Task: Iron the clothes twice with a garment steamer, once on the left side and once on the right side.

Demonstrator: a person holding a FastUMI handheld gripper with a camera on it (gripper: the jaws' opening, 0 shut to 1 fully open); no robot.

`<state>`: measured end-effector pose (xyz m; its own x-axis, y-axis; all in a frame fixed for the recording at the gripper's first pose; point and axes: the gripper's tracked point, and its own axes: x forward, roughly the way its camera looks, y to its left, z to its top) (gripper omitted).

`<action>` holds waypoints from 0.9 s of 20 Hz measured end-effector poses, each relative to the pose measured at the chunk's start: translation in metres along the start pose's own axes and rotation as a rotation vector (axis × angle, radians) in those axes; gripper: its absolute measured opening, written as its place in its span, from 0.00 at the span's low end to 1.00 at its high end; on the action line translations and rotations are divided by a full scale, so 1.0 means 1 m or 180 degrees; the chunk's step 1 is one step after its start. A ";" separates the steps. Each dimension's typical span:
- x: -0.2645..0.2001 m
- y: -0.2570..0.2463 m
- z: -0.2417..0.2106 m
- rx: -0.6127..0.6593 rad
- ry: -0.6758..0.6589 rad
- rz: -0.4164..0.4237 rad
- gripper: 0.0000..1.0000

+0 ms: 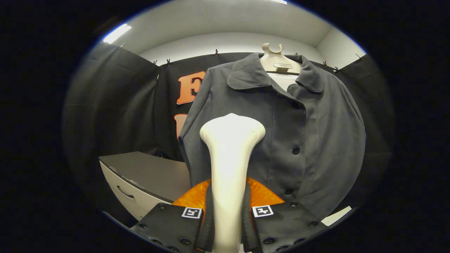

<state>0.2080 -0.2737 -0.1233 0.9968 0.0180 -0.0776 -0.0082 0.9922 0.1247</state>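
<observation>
A dark grey buttoned jacket point(309, 140) hangs on a pale mannequin hanger point(276, 58) just ahead of me. A white garment steamer point(230, 151) stands upright between my fingers, its wide head level with the jacket's left chest panel. My gripper point(227, 214) is shut on the steamer's handle, with both fingers pressing its sides. The steamer head hides part of the jacket's left front. Whether the head touches the cloth I cannot tell.
A grey cabinet point(140, 175) with a drawer handle stands to the left of the jacket, below the black cloth wall. A white wall and ceiling lights show above. A pale strip point(335, 215) lies beneath the jacket's right hem.
</observation>
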 end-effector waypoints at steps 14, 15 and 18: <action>-0.028 -0.001 -0.080 0.0025 0.0179 -0.0022 0.38; -0.029 -0.001 -0.086 0.0023 0.0196 -0.0022 0.38; -0.033 0.000 -0.109 0.0029 0.0264 -0.0027 0.38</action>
<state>0.1662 -0.2613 -0.2281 0.9869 0.0202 -0.1602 0.0013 0.9912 0.1326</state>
